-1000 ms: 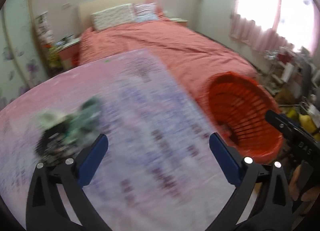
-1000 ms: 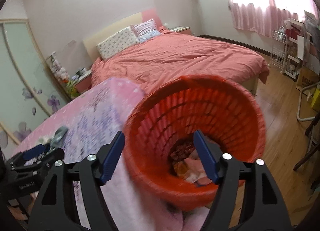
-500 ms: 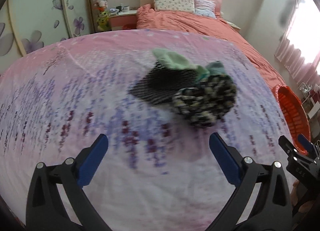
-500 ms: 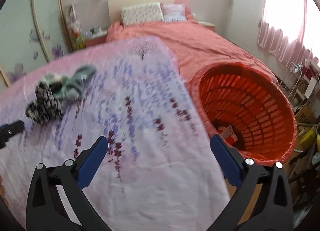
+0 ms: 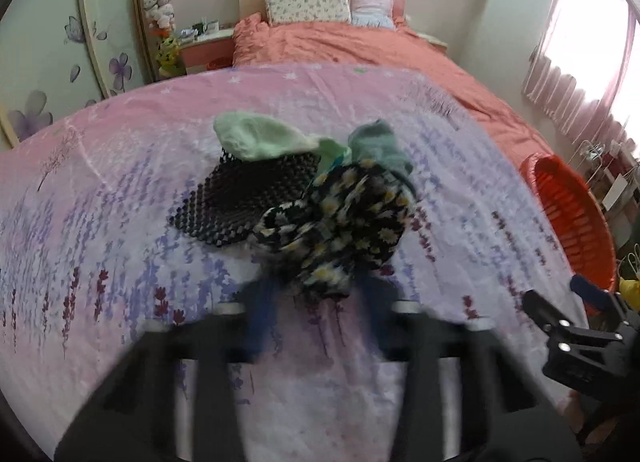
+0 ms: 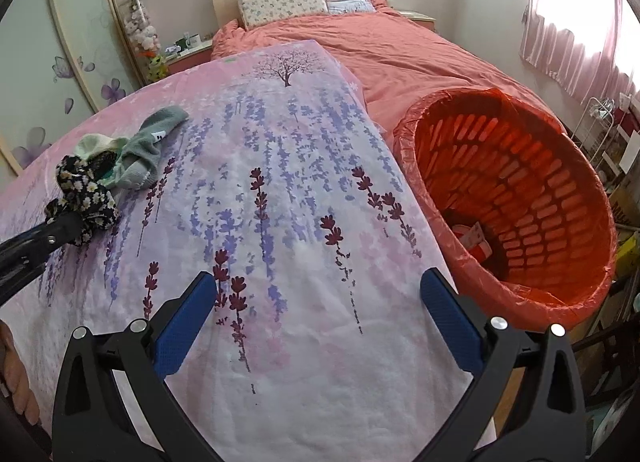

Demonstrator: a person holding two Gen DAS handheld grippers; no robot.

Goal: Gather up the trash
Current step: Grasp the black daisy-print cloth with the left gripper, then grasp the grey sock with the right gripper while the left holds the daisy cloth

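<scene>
Daisy-print cloth (image 5: 340, 222) sits just ahead of the left claw (image 5: 320, 302), whose jaws have just been closing on its near edge; right claw (image 6: 320, 322) is spread, empty, beside the basket (image 6: 560, 182).

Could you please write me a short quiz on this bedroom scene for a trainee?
1. True or false: the basket has a plastic liner.
2. The pale green sock lies on: A the mesh piece, B a pillow, C the basket.
3. What pattern does the black cloth bear?
Key: 1 true; 2 A; 3 daisies.
</scene>
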